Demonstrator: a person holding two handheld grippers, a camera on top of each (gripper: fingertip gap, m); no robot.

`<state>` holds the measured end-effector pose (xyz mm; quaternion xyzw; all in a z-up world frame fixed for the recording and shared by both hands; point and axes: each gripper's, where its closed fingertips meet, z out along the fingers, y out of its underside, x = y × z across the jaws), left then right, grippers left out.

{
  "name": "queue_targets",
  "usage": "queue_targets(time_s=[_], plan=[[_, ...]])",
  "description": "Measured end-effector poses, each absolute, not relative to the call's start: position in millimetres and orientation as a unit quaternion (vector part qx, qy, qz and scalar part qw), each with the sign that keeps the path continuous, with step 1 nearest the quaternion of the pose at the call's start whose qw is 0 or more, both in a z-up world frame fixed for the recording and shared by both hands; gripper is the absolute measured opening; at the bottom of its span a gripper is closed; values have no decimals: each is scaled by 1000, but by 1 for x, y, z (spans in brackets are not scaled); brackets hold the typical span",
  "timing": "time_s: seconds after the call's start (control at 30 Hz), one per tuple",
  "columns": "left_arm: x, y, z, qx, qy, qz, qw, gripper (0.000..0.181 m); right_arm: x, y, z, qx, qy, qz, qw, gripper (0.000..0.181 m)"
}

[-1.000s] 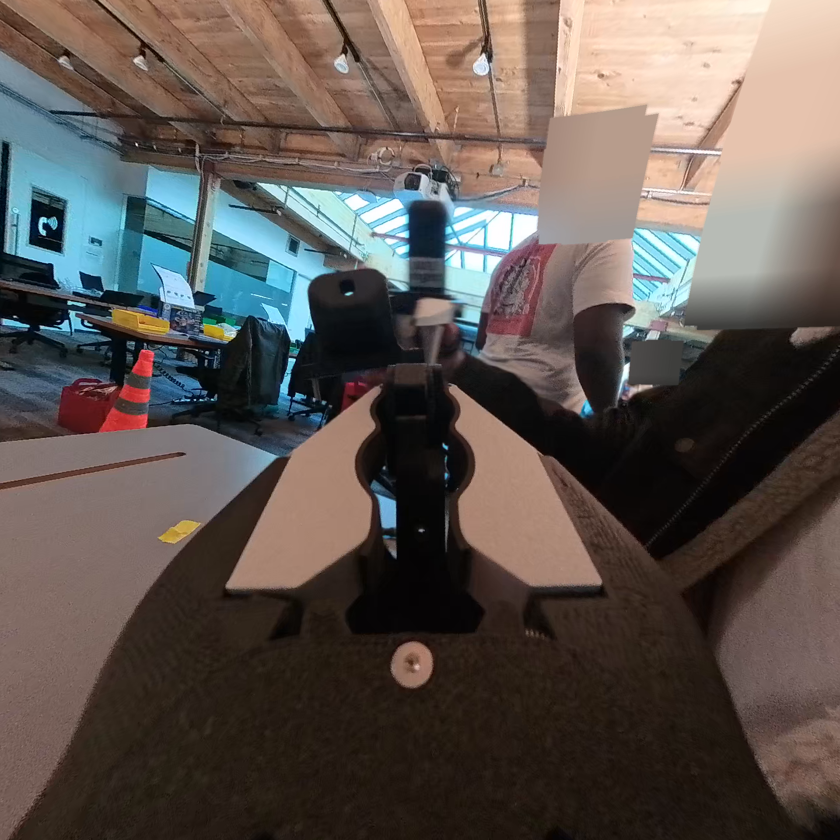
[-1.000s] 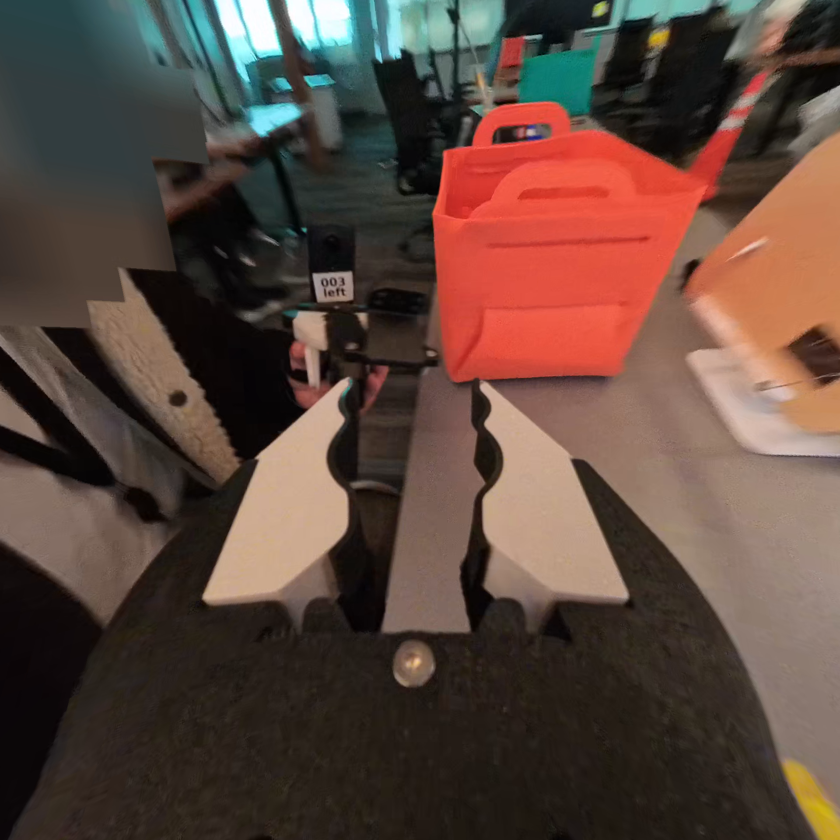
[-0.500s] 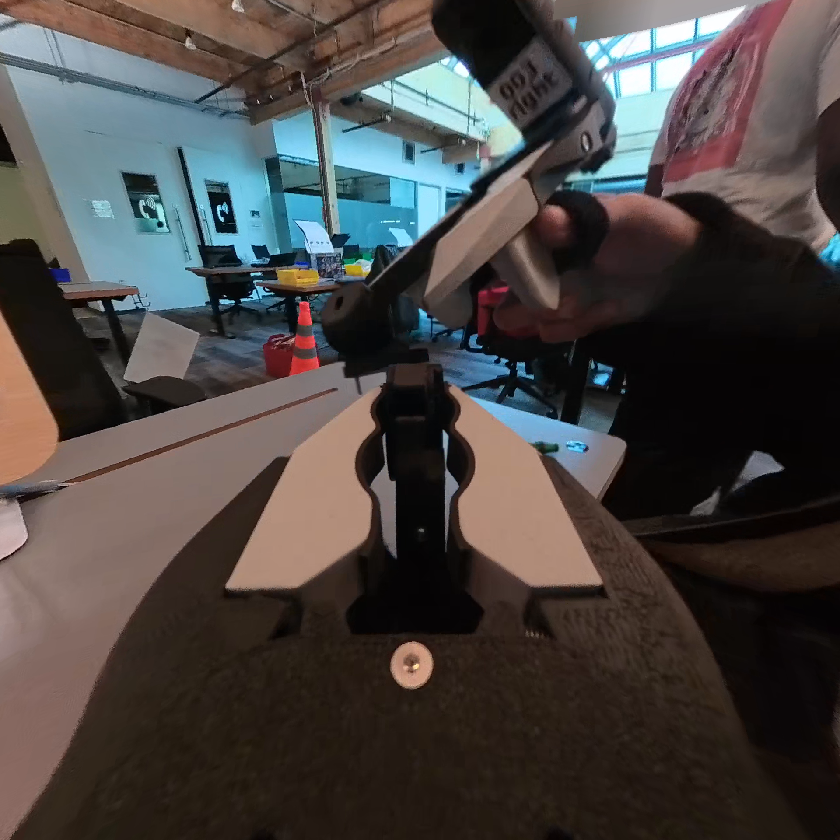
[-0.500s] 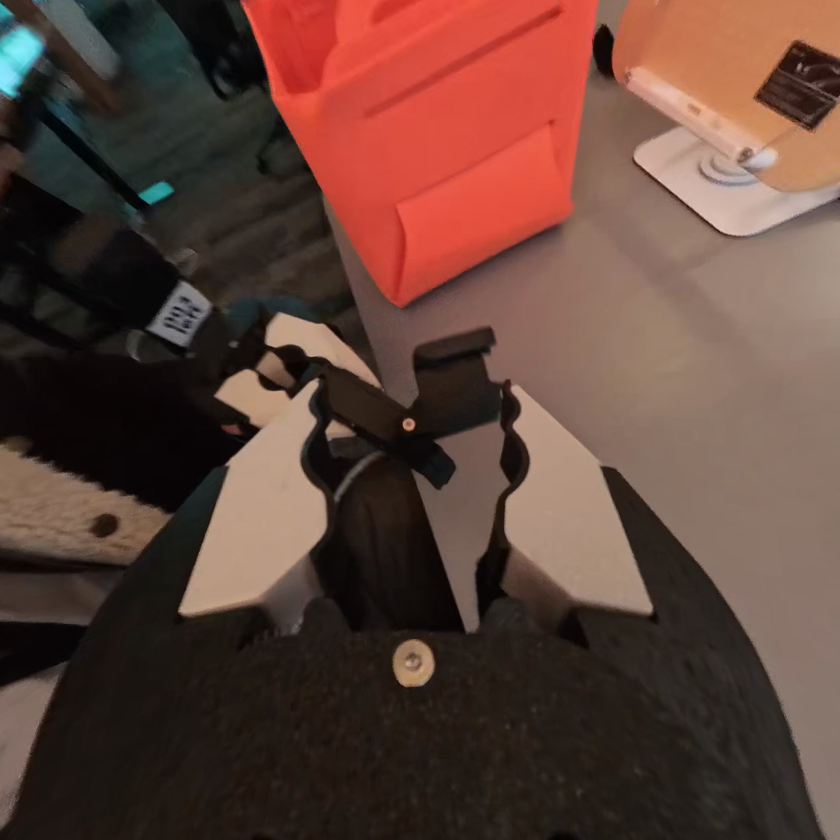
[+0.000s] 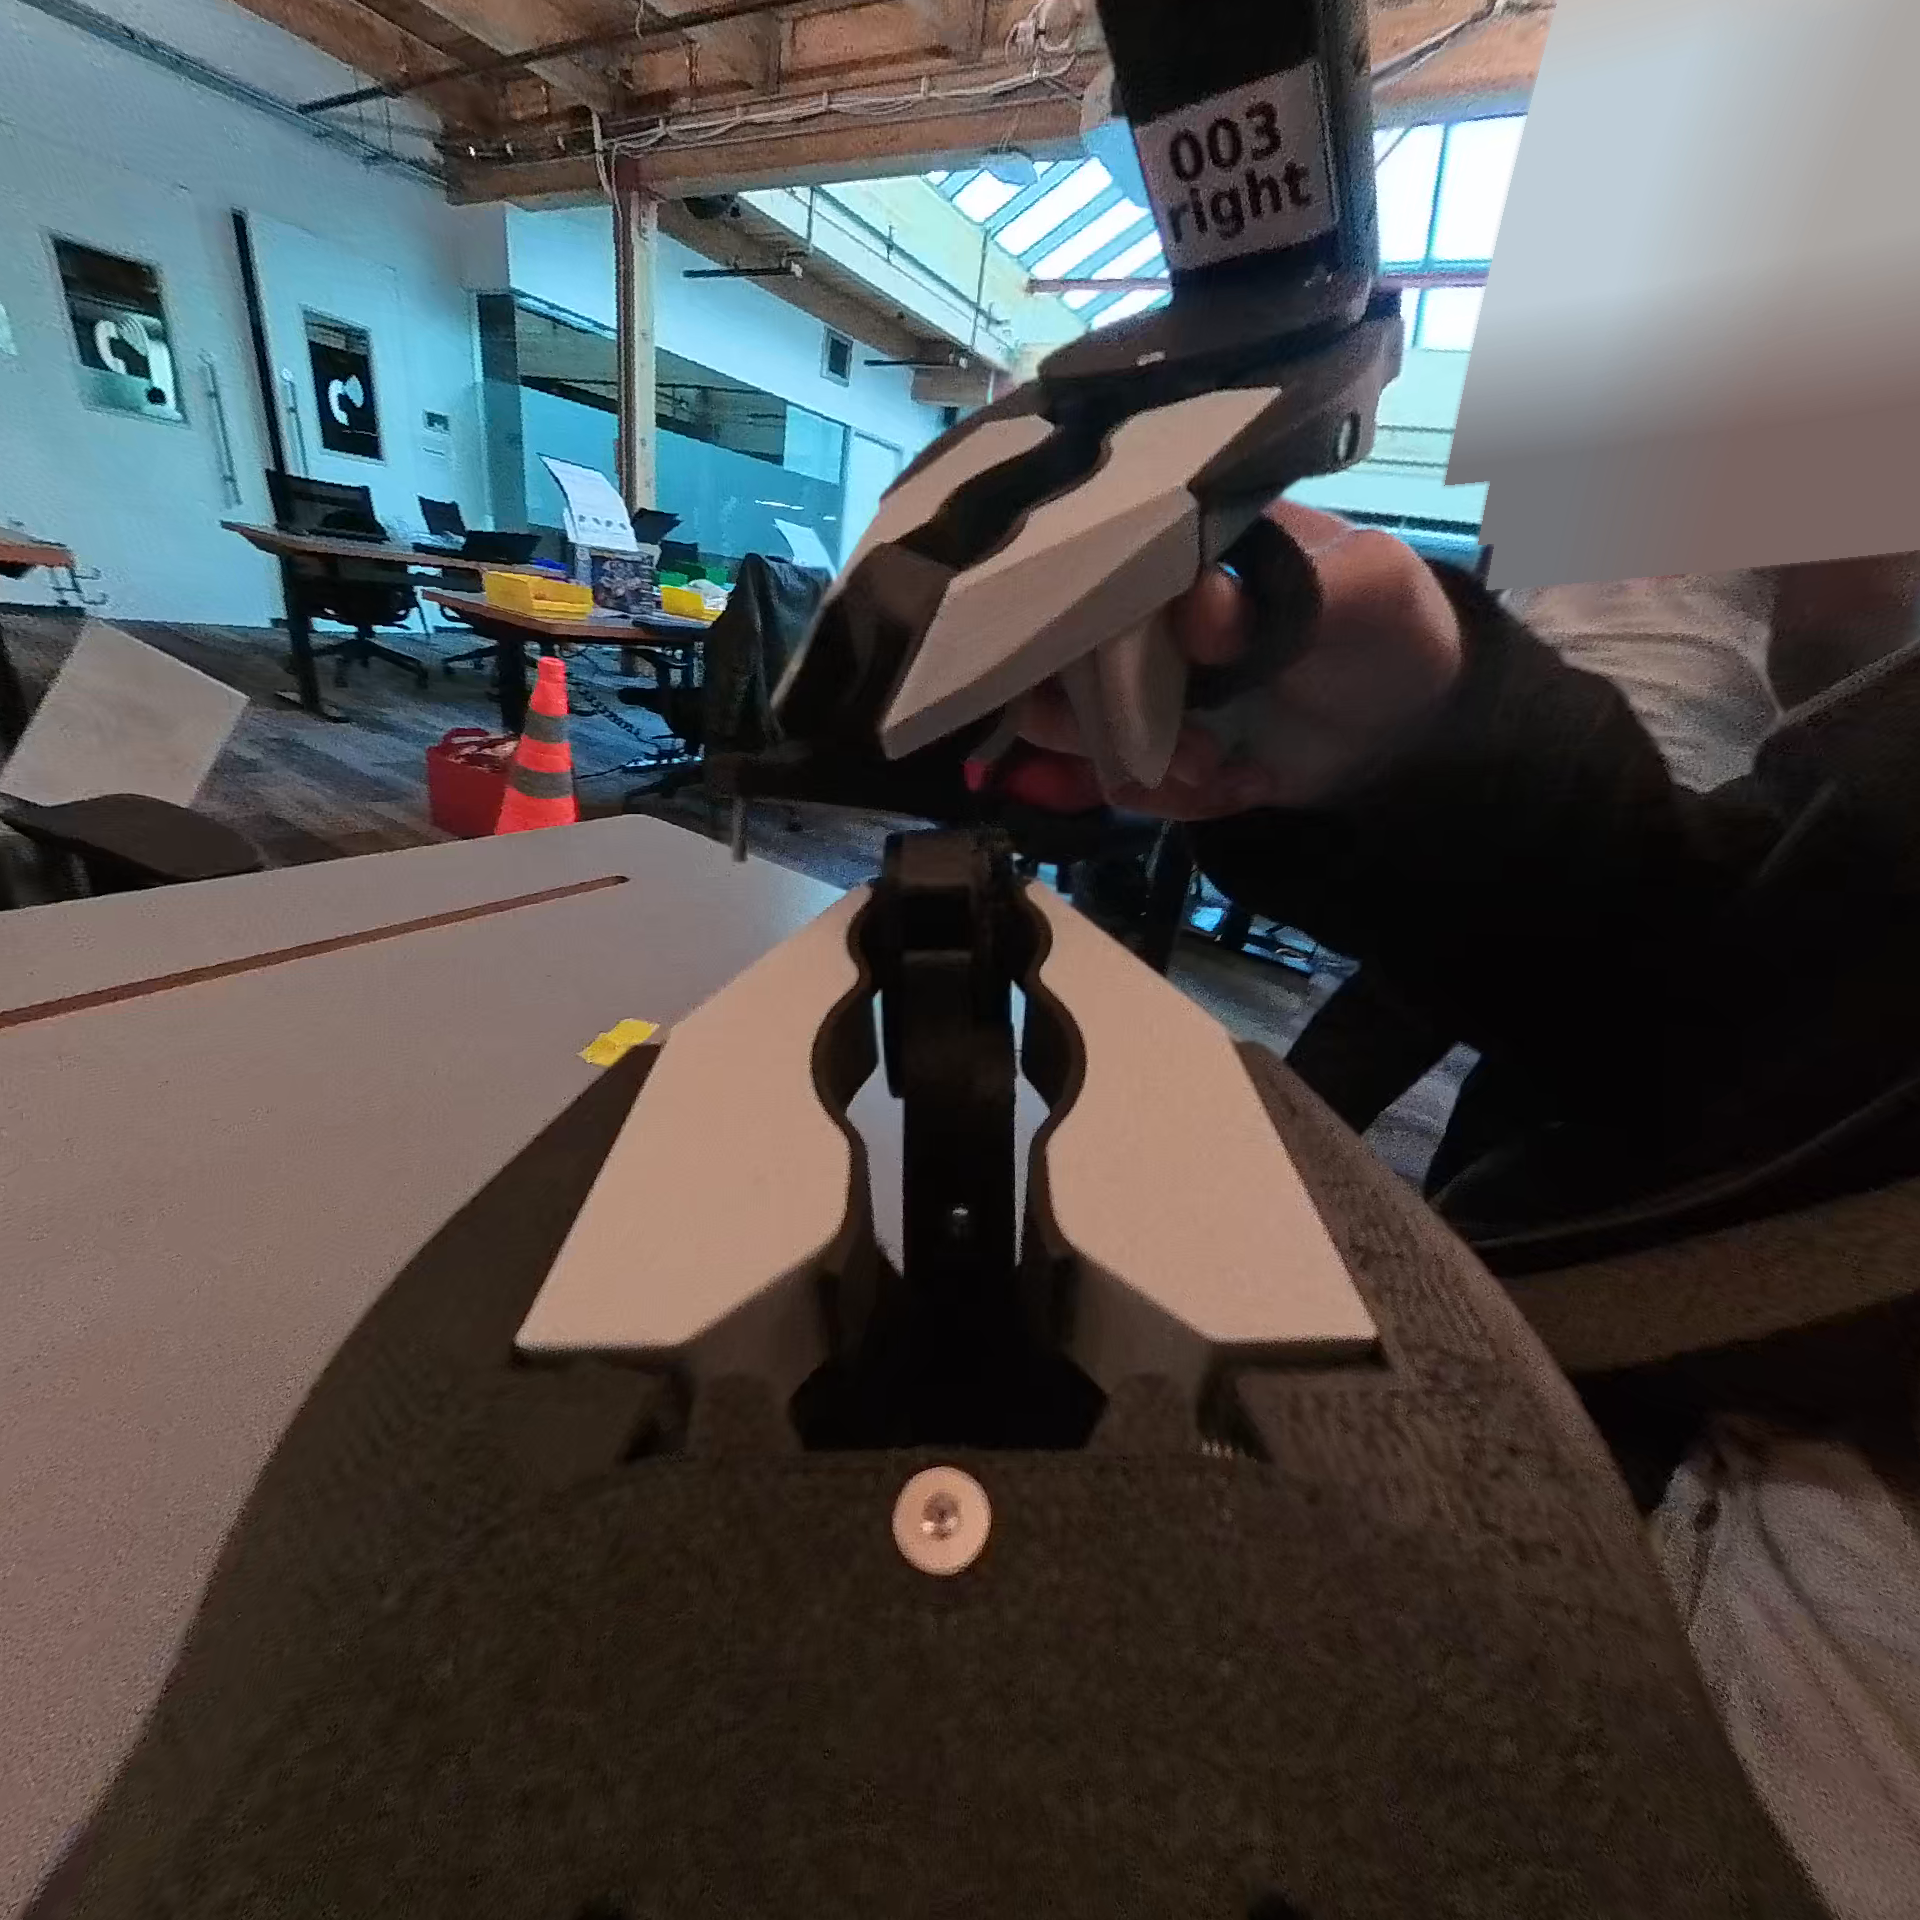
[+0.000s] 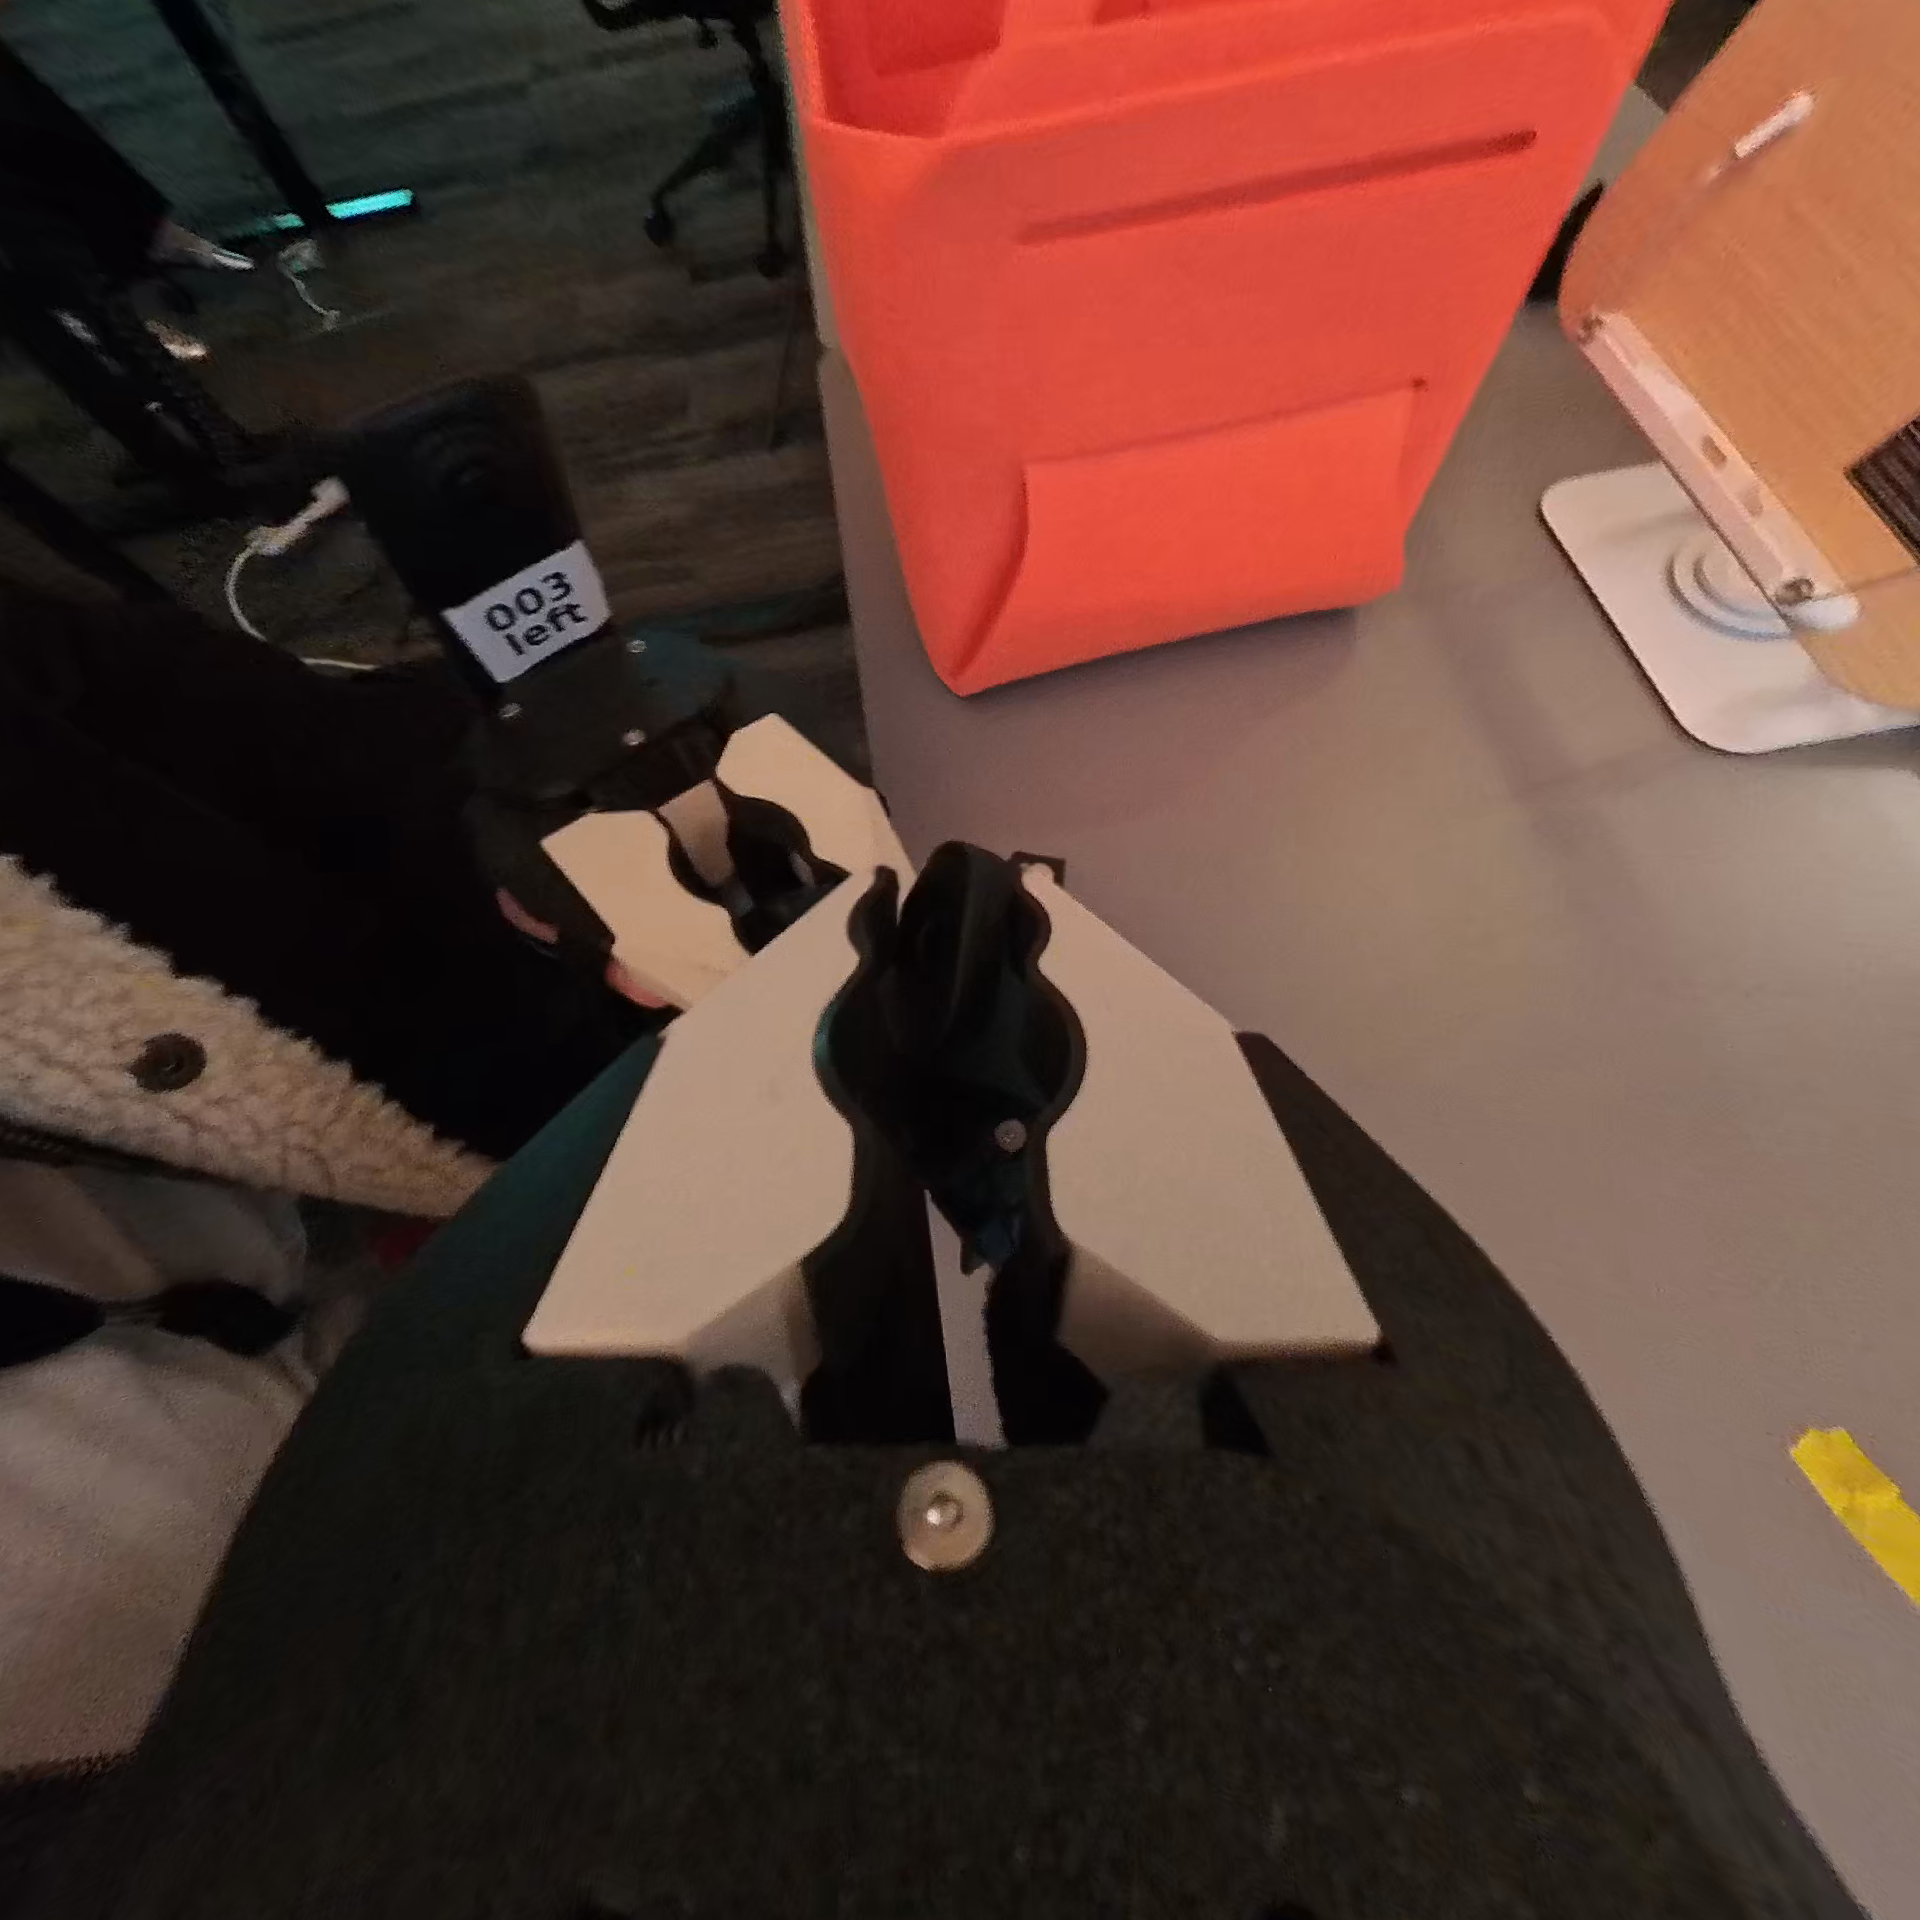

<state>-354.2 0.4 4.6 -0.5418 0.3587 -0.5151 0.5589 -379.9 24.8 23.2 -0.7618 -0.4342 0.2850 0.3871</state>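
Behind both grippers stands an orange bag (image 6: 1174,343).

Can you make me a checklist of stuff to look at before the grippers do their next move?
1. Left gripper shut on the black part: ok.
2. Right gripper shut on a black part too: ok.
3. Both hold the same part: cannot tell.
4. The two grippers are not touching: cannot tell; they are very close.
5. Orange bag stands upright on the grey table, apart from both grippers: ok.
6. Wooden box on its white base is apart from the grippers: ok.
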Motion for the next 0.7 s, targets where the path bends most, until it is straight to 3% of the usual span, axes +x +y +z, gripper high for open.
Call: queue_targets(time_s=[0.7], plan=[[-353, -24, 21, -488, 360, -626, 490, 22, -385, -27, 54, -611, -505, 434, 428, 17]])
